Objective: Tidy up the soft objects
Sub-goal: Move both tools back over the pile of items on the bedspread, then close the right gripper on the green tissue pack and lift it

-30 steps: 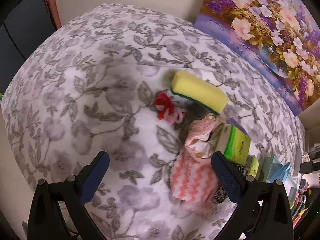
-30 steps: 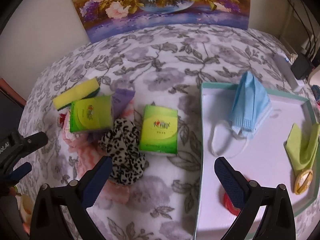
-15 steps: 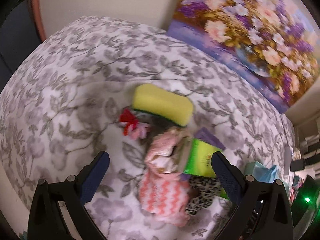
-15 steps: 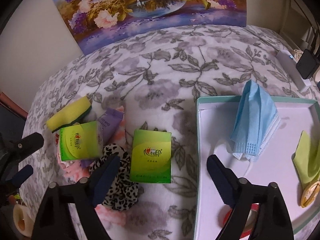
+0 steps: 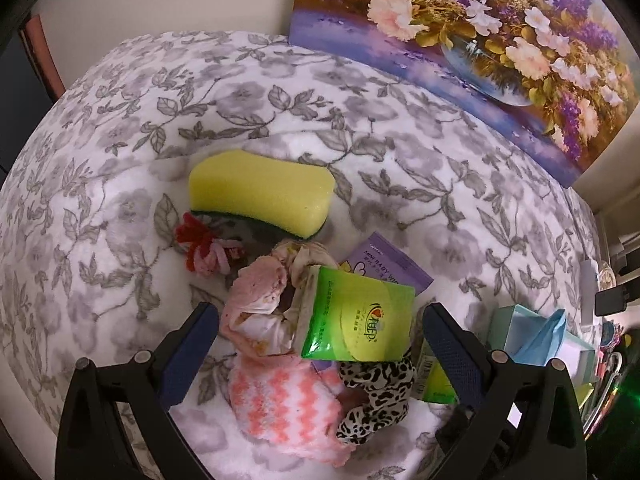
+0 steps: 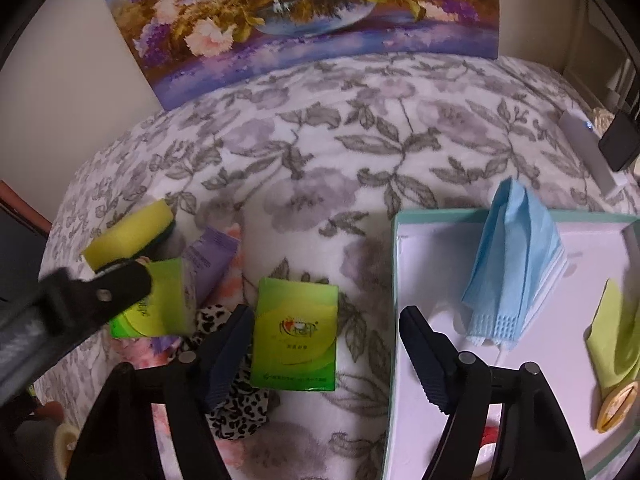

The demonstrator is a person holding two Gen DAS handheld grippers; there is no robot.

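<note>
The green tissue pack [image 6: 295,334] lies flat on the flowered blanket [image 6: 320,152], just left of the tray's [image 6: 400,280] near wall and apart from the heap. It looks light and squashy under a slick plastic wrap, so I judge it would give under pressure and could slide out of a loose pinch. The safest hold seems to be across its two long sides near the middle, where the tissues inside give the pads something to bite. The right hand-held gripper [image 6: 324,356] hangs over it, its jaws fairly wide but just having narrowed, one finger at each long side of the pack, not yet pressing.

A second green tissue pack [image 5: 356,318] sits tilted on top of the heap, leaning on a crumpled pink cloth [image 5: 256,300], with a purple wipes packet [image 5: 386,258] under its far edge. It would shift easily if nudged. Below it lie a pink and white fuzzy sock [image 5: 280,404] and a leopard-print scrunchie [image 5: 380,392], both limp, best taken by a bunched fold. The left hand-held gripper [image 5: 320,344] hovers above this heap with its jaws wide, holding nothing.

Further out a yellow sponge [image 5: 260,192] and a red and pink yarn bit [image 5: 204,250] rest on the blanket. In the tray lie a blue face mask [image 6: 516,264] and a green cloth [image 6: 616,336]
</note>
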